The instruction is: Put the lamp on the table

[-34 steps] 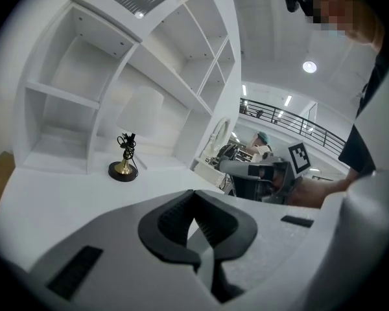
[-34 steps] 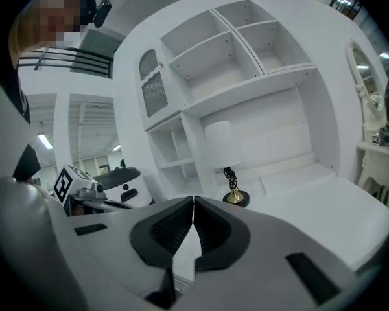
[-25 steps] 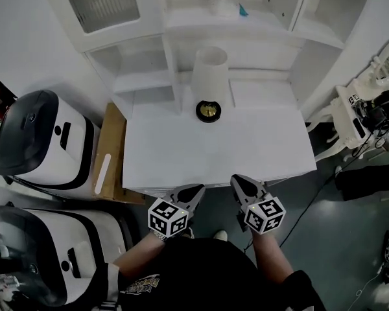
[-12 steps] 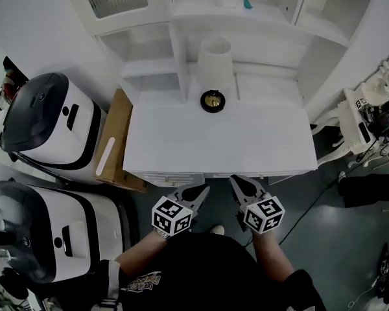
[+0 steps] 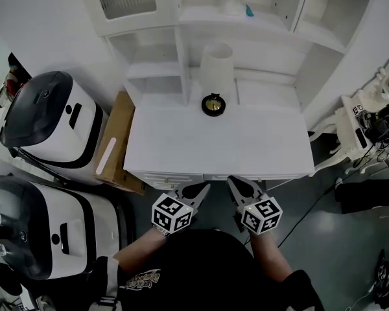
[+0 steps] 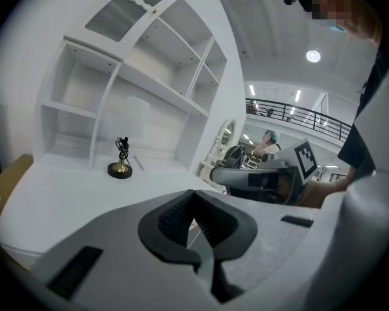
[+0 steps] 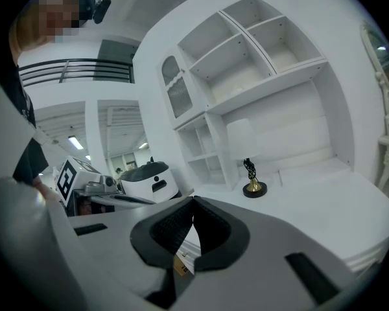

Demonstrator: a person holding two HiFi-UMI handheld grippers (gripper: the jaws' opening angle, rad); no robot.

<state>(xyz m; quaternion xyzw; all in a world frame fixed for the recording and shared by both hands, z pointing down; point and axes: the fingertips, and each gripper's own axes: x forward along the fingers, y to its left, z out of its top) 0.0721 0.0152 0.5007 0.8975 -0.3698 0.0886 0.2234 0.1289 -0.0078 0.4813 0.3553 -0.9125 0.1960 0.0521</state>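
Bright, even light fills the room, and the white table (image 5: 214, 141) and shelves (image 5: 152, 70) look nearly washed out, with only soft shadows. Both gripper views bend strongly toward dark round corners, a ceiling light (image 6: 313, 56) flares in the left one, and the nearest foreground is slightly soft.

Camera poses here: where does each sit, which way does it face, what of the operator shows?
Head view: on the person's head, steeply down at the table and lamp; forearms, left gripper and right gripper show.
Left gripper view: on the left gripper, facing across the table to the lamp; own shut jaws, right gripper alongside.
Right gripper view: on the right gripper, facing lamp and shelves; own shut jaws, left gripper alongside.
Shared: all three see the lamp.
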